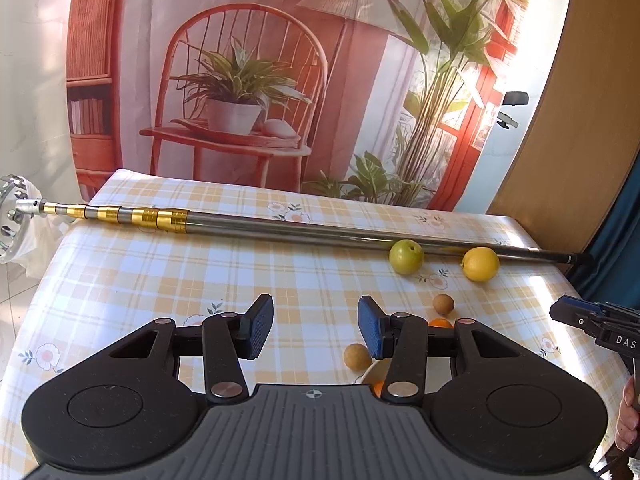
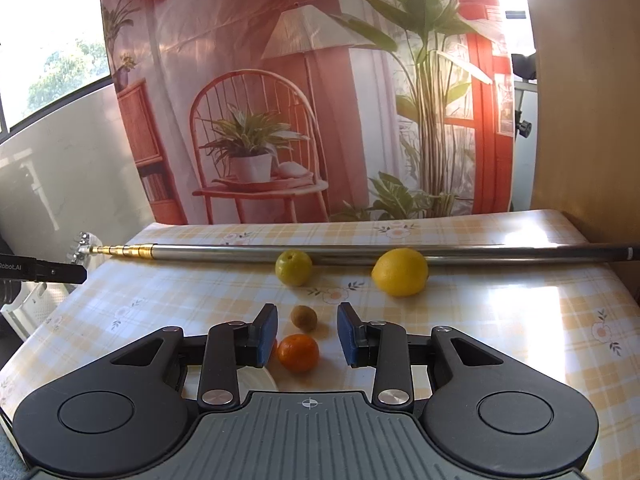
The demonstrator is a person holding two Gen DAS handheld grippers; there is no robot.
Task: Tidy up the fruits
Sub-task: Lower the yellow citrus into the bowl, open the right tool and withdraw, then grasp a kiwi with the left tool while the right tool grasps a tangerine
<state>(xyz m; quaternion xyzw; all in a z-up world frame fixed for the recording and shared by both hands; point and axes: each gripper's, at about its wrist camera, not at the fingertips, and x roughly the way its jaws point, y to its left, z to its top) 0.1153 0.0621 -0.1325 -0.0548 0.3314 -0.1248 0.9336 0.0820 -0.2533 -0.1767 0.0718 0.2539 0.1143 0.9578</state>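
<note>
A green round fruit [image 1: 406, 256] [image 2: 293, 267] and a yellow lemon [image 1: 480, 264] [image 2: 399, 272] rest against a long metal pole. A small brown fruit [image 1: 443, 304] [image 2: 304, 317] lies nearer, and a second brown one [image 1: 357, 356] sits by the rim of a white plate [image 1: 370, 372] [image 2: 256, 380]. An orange mandarin [image 2: 298, 352] [image 1: 440, 323] lies on the cloth beside the plate, just below the gap of my right gripper [image 2: 307, 334], which is open and empty. My left gripper [image 1: 316, 328] hangs open over bare cloth, left of the plate.
A telescopic pole [image 1: 280, 226] [image 2: 360, 251] with gold sections lies across the far side of the checked tablecloth [image 1: 160, 272] [image 2: 500, 320]. A printed backdrop stands behind the table. The right gripper's body [image 1: 600, 326] shows at the left view's right edge.
</note>
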